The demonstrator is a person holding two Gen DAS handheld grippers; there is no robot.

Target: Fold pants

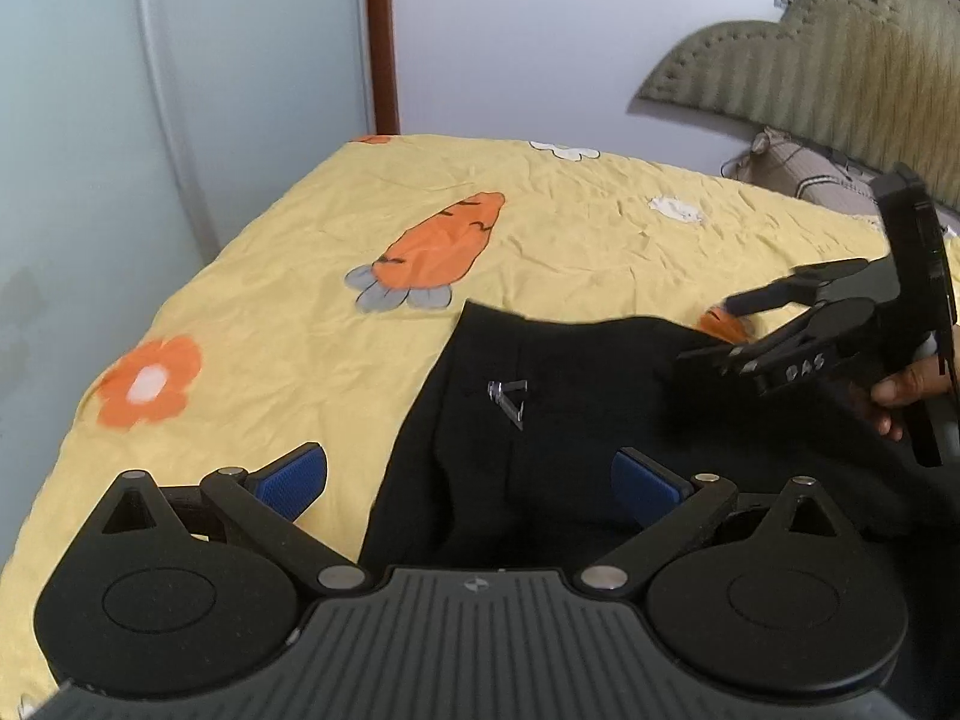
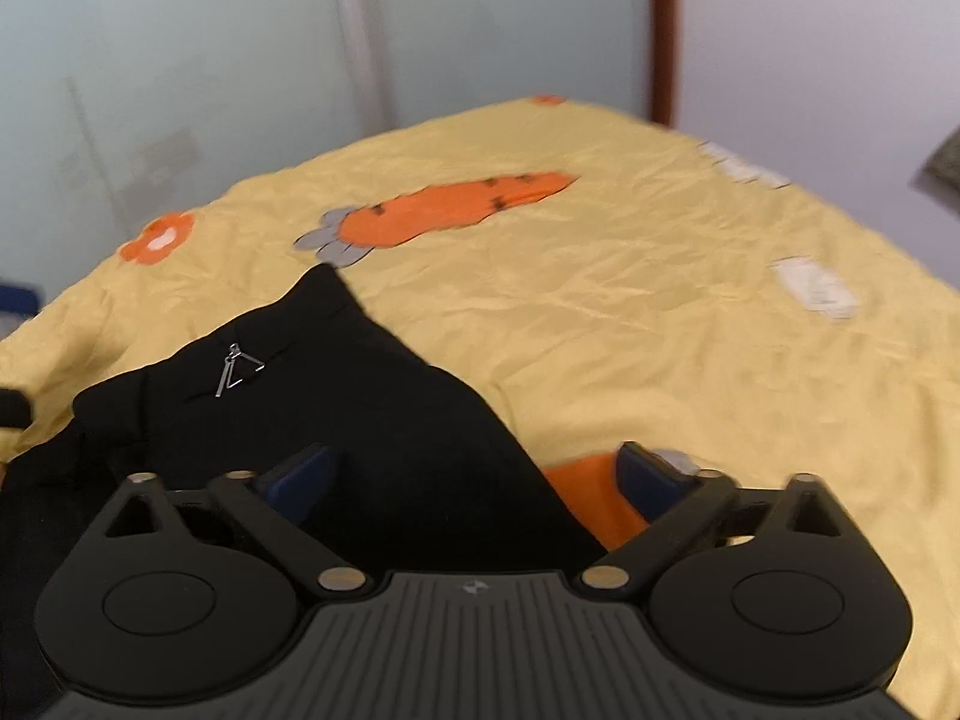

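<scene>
Broadly, I'm looking across a bed under a yellow sheet (image 1: 570, 228) printed with carrots and flowers, pale wall and a brown door frame (image 1: 381, 36) behind, a padded headboard (image 1: 840, 54) and a pillow (image 1: 804, 171) off to the right in the left wrist view.

On that sheet lie the black pants (image 1: 540, 432), waistband end farthest from me. Their long axis seems to run from that far edge back toward and under both cameras, though the near end is hidden below the rigs, so I cannot tell how the legs lie. A small silver clasp (image 1: 509, 399) sits near the waist.

What matters for my next move: the cloth lies straight ahead of and beneath both tools. My left gripper (image 1: 468, 480) hangs over the pants' left edge, jaws spread wide, one blue pad over sheet and the other over cloth, nothing pinched. My right gripper (image 2: 474, 474) straddles the right edge, likewise spread and holding nothing; in the left view it hovers near the far right corner of the waist. I judge both about equally near, each to its own side.
</scene>
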